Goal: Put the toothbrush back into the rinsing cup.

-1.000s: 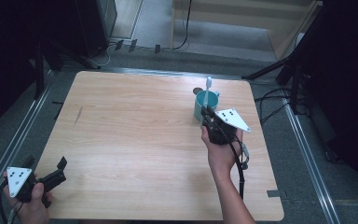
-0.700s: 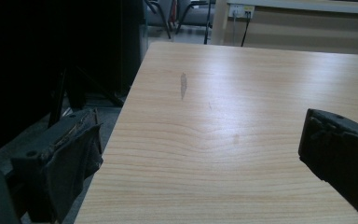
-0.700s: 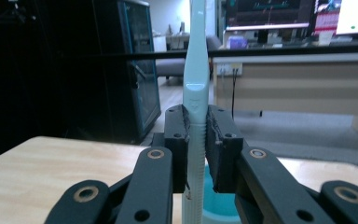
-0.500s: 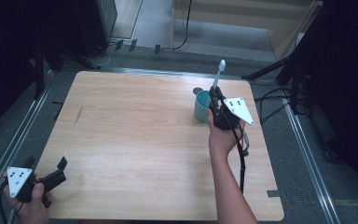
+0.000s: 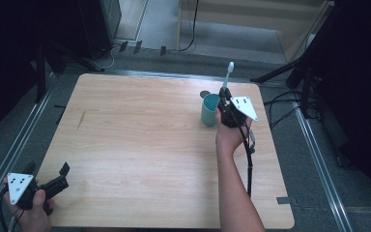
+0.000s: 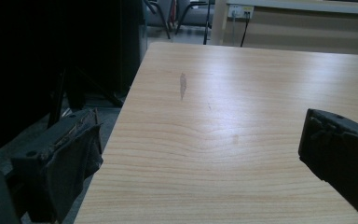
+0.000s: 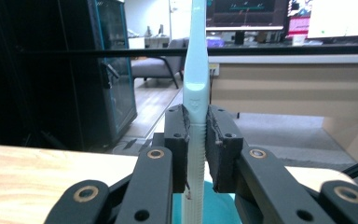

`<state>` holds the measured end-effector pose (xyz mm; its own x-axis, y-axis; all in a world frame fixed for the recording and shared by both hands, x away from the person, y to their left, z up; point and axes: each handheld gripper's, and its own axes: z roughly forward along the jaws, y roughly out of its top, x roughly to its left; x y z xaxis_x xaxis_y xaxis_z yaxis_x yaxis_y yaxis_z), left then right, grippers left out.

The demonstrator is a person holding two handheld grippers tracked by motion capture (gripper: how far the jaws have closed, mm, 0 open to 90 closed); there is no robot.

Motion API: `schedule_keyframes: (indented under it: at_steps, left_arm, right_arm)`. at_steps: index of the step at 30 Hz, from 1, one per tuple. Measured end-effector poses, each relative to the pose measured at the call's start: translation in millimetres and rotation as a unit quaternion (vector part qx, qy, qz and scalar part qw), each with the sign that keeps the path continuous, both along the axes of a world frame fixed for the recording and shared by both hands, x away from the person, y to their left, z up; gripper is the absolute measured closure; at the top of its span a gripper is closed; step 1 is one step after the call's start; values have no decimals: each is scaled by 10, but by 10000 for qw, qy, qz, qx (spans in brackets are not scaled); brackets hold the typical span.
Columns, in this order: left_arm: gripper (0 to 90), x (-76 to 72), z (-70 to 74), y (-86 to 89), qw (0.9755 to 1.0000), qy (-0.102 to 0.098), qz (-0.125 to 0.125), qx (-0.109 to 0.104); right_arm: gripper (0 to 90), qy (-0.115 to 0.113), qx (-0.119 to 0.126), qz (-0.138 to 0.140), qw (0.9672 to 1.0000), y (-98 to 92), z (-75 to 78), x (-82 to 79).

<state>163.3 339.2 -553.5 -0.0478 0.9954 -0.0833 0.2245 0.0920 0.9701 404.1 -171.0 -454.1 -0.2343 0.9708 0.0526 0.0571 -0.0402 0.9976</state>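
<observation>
Toothbrush [image 5: 228, 77] stands upright in your right tongs [image 5: 225, 99], which are clamped on its ribbed handle; its white head points up, clear above the cup [image 5: 209, 109]. In the right gripper view the toothbrush [image 7: 196, 93] runs straight up between the two black pads [image 7: 176, 140], both pressed against its sides, and the teal cup [image 7: 214, 205] shows below, behind the jaws. In the high view the cup sits on the worktop [image 5: 149, 145] at about 2 o'clock from its centre, near the far right corner, just to the left of your right hand [image 5: 229, 135]. Whether the handle's lower end is inside the cup or above it, you cannot tell from these views.

Your left tongs [image 5: 60, 176] are at about 7 o'clock, at the near left edge of the worktop, held in your left hand [image 5: 31, 215]. They are apart and hold nothing: in the left gripper view the left tongs [image 6: 200, 154] show bare wood between the two pads [image 6: 74, 158]. A dark smudge [image 6: 183, 85] marks the worktop [image 6: 242, 93] ahead of them, toward the far left side.
</observation>
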Motion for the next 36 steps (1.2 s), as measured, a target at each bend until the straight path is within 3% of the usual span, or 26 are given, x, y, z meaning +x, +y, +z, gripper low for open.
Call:
schedule_keyframes:
  at_steps: [11,13,14,18,26,36]
  left_arm:
    - [0,1,0,-1,10000,-2,1,9]
    - [0,0,0,0,10000,-4,2,1]
    - [0,-1,0,2,10000,2,-6,1]
    - [0,1,0,-1,10000,-2,-1,-1]
    - [0,0,0,0,10000,3,2,-8]
    - [0,0,0,4,10000,0,0,-12]
  right_arm:
    - [799,367,-101,0,9993,16,-217,62]
    - [799,455,-54,-36,9989,-5,-273,68]
    - [799,616,42,-83,9981,-37,-337,72]
    - [798,744,18,-90,9972,-66,-413,80]
    - [794,965,30,-80,9953,-106,-442,111]
    - [791,1059,95,-32,9943,-146,-432,117]
